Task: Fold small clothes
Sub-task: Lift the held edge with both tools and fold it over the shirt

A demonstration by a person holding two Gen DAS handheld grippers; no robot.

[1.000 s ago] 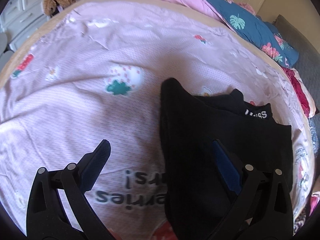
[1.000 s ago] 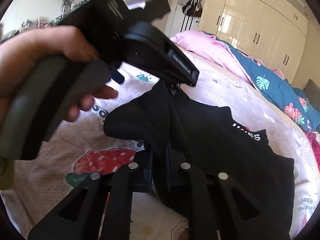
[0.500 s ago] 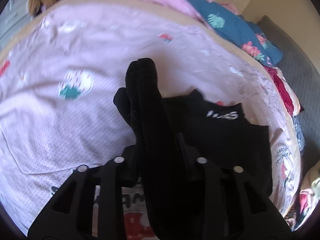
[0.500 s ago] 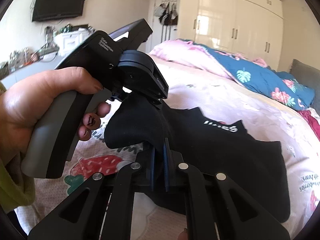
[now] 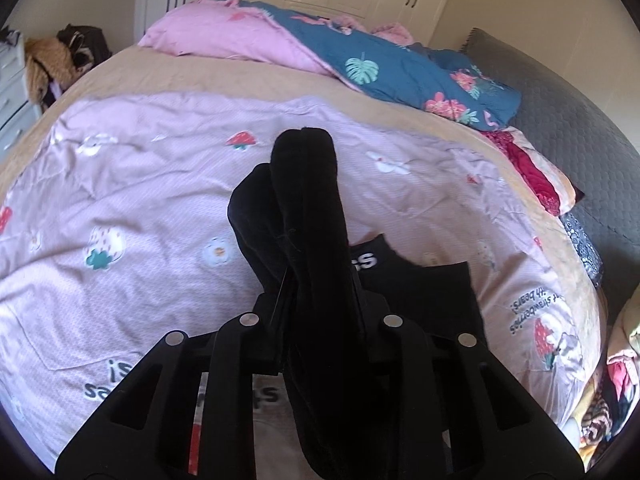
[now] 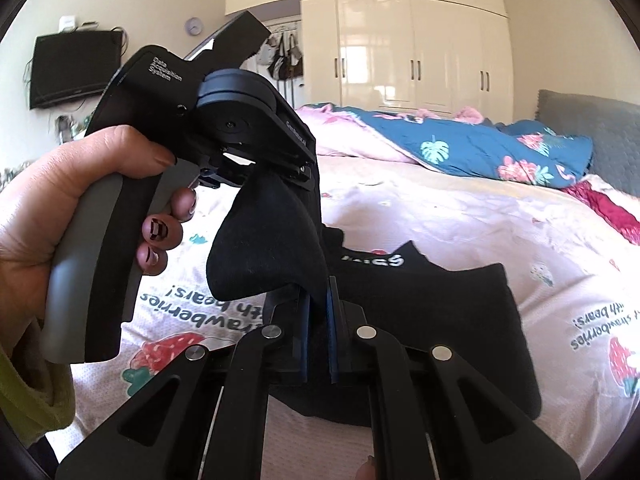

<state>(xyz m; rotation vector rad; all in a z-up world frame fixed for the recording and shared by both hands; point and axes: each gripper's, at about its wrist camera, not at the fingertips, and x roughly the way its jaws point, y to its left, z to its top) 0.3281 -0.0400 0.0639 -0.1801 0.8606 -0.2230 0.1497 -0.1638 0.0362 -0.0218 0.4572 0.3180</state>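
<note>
A black garment with white lettering lies on the pink strawberry-print sheet, seen in the left wrist view (image 5: pixel 424 292) and the right wrist view (image 6: pixel 424 320). My left gripper (image 5: pixel 316 308) is shut on one edge of it, and a fold of black cloth stands up between the fingers. My right gripper (image 6: pixel 318 312) is shut on the same lifted edge, close beside the left gripper (image 6: pixel 256 168), which a hand holds above it. The edge is raised off the bed; the rest stays flat.
The pink sheet (image 5: pixel 140 208) covers the bed. A blue floral duvet (image 5: pixel 400 72) and pink quilt lie at the far side. A grey headboard (image 5: pixel 560 120) and a pile of clothes (image 5: pixel 536 168) are on the right. White wardrobes (image 6: pixel 420 48) stand behind.
My left gripper closed on the garment's edge. Both grippers have lifted the edge up off the bed, and both views now tilt up toward the far side of the room.
</note>
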